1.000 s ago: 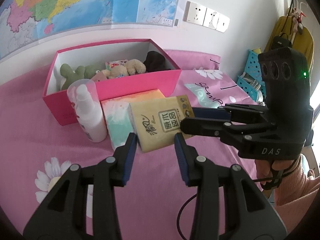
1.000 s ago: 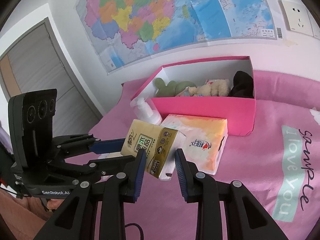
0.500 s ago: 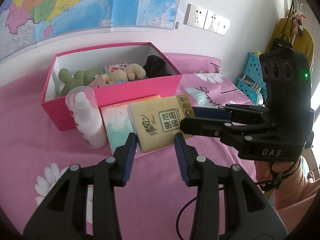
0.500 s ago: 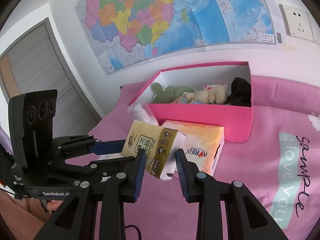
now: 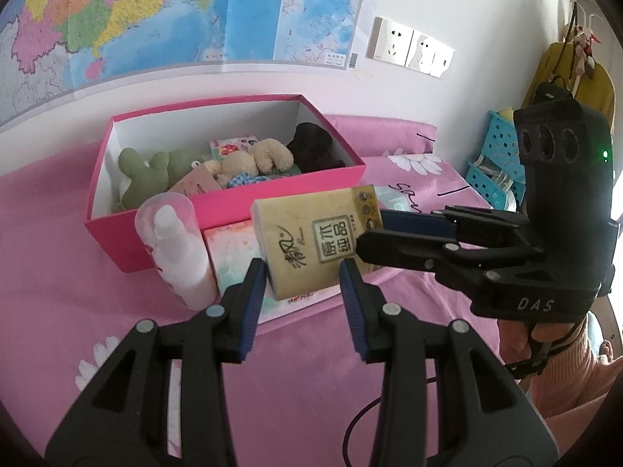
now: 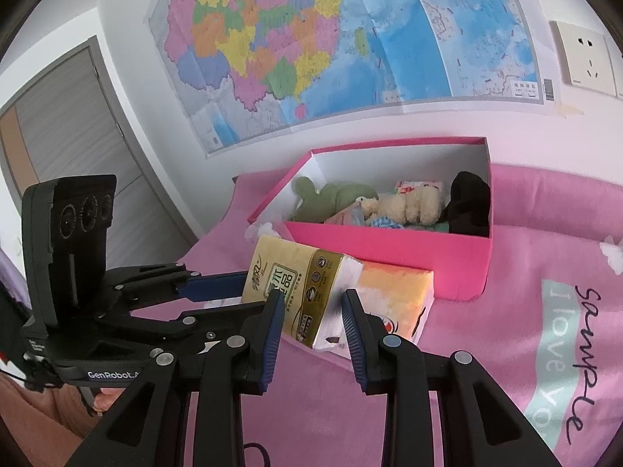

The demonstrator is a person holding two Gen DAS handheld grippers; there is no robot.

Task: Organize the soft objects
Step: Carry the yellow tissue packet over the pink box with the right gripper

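A yellow tissue pack (image 5: 311,239) is held up off the bed, pinched between both grippers. My left gripper (image 5: 301,276) is shut on its near end. My right gripper (image 6: 311,303) is shut on its other end; the pack also shows in the right wrist view (image 6: 296,284). Under it lies a pastel tissue pack (image 5: 229,249) (image 6: 393,295). Behind stands an open pink box (image 5: 241,202) (image 6: 389,241) holding a green plush (image 5: 144,171), a beige teddy (image 5: 249,161) and a black soft item (image 5: 311,148).
A white spray bottle with a clear cap (image 5: 175,249) stands left of the packs, in front of the box. The pink bedspread (image 5: 58,292) covers the bed. Blue baskets (image 5: 494,167) stand at the right. A wall with a map (image 6: 311,46) is behind.
Both grippers have lifted the yellow tissue pack off the pastel pack and tilted it upward toward the box.
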